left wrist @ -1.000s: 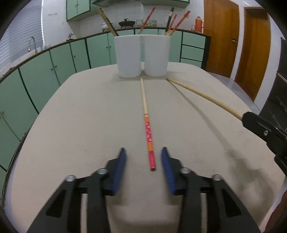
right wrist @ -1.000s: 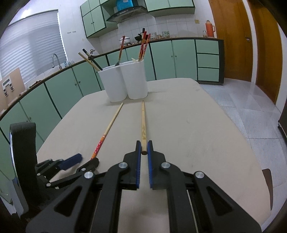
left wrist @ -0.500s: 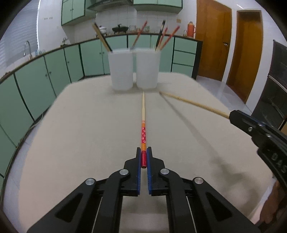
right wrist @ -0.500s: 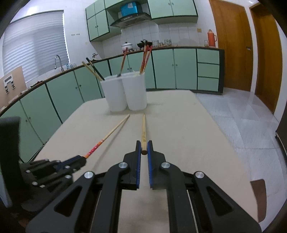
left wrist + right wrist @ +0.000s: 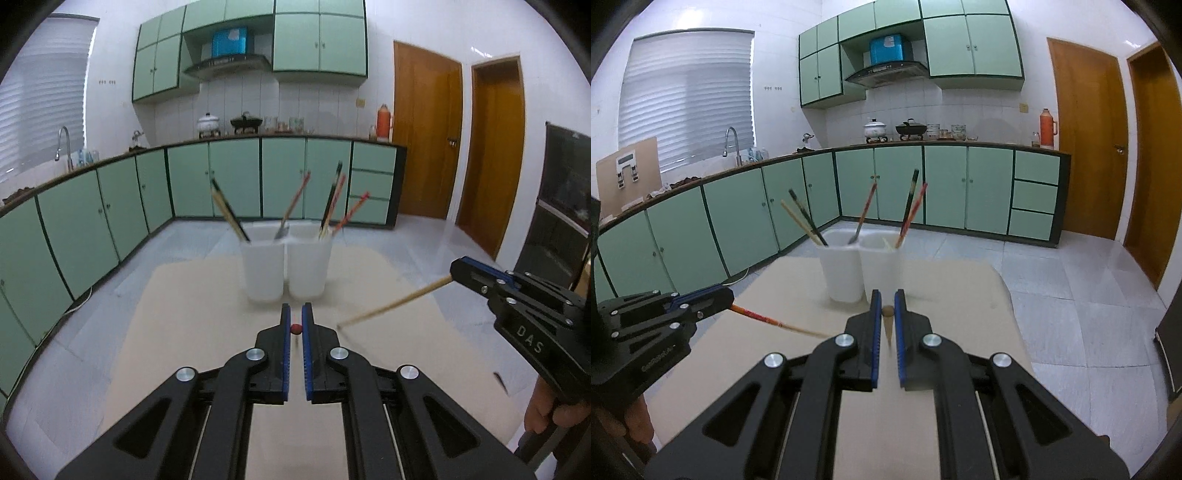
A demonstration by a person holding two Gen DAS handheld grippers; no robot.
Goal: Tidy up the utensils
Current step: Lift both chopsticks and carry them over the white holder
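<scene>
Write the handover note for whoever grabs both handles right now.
Left claw: shut on the butt end of the red-patterned wooden chopstick, held clear of the beige table.
Right claw: shut on the butt end of the plain wooden chopstick, also in the air.
Two white plastic holder cups stand side by side at the far end of the table, already holding several chopsticks and utensils.
Done: both loose chopsticks picked up.
Left: carry each one forward and drop it tip-first into a cup, probably matching it to like pieces. No other loose utensils show on the table.
</scene>
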